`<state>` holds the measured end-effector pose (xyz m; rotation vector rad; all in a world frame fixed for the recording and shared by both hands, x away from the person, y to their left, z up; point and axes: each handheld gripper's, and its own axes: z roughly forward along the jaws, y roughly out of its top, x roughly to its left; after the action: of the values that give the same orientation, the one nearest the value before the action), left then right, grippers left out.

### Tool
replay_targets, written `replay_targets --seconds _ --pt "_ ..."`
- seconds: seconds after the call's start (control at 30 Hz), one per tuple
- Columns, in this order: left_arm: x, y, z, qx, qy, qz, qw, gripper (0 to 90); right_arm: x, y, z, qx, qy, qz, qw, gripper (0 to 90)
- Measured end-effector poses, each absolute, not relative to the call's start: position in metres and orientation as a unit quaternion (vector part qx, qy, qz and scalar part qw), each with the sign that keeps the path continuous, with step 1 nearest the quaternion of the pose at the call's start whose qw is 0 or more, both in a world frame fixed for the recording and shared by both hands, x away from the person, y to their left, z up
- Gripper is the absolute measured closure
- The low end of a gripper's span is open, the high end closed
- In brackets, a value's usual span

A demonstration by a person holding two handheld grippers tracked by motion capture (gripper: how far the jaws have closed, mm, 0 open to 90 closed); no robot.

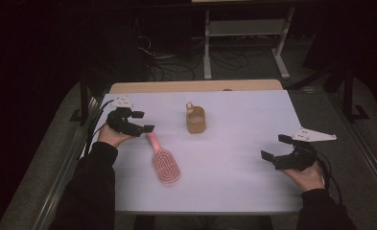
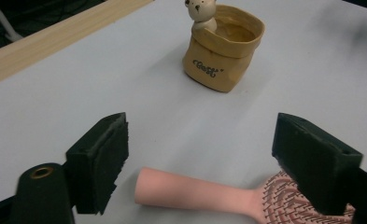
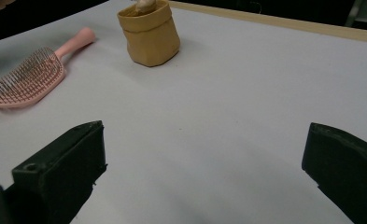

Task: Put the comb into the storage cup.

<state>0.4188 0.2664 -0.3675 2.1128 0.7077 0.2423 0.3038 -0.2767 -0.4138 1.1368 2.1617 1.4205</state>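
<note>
- Left gripper: held at the left side of the table, above the handle end of the brush. Jaws spread, nothing pinched.
- In the left gripper view, the gripper straddles the brush handle. The handle lies flat on the table between the two jaws and below them. Neither pad touches it.
- Brush: pink, flat on the table, left of centre. Handle points away from the person toward the left gripper; bristle head lies nearer the person. Bristles face up, as the right gripper view shows.
- Pot: tan, bag-shaped, upright near the table centre, well apart from the brush. A small pale bear figure sits at its rim. Lettering shows on the side wall in the left gripper view.
- Right gripper: held low at the right side of the table, well apart from brush and pot. Jaws spread wide, nothing between them.
- In the right gripper view, the gripper points across bare table toward the pot and the brush beyond it.
- Both hands grip their tools from below; dark sleeves enter from the near edge.
</note>
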Motion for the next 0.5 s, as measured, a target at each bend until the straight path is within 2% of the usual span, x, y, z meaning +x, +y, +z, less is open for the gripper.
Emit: replay_targets --seconds 0.03,0.23,0.5 --pt "0.42 0.267 -0.369 0.848 0.286 0.095 0.435 22.7 0.304 -0.277 -0.413 0.396 0.756 0.497 0.159 0.0" --pt "0.425 0.269 -0.375 0.851 0.291 0.086 0.429 30.9 0.304 -0.277 -0.414 0.396 0.756 0.496 0.158 0.0" --pt "0.431 0.271 -0.381 0.852 0.297 0.078 0.425 37.0 0.304 -0.277 -0.414 0.396 0.756 0.496 0.159 0.0"
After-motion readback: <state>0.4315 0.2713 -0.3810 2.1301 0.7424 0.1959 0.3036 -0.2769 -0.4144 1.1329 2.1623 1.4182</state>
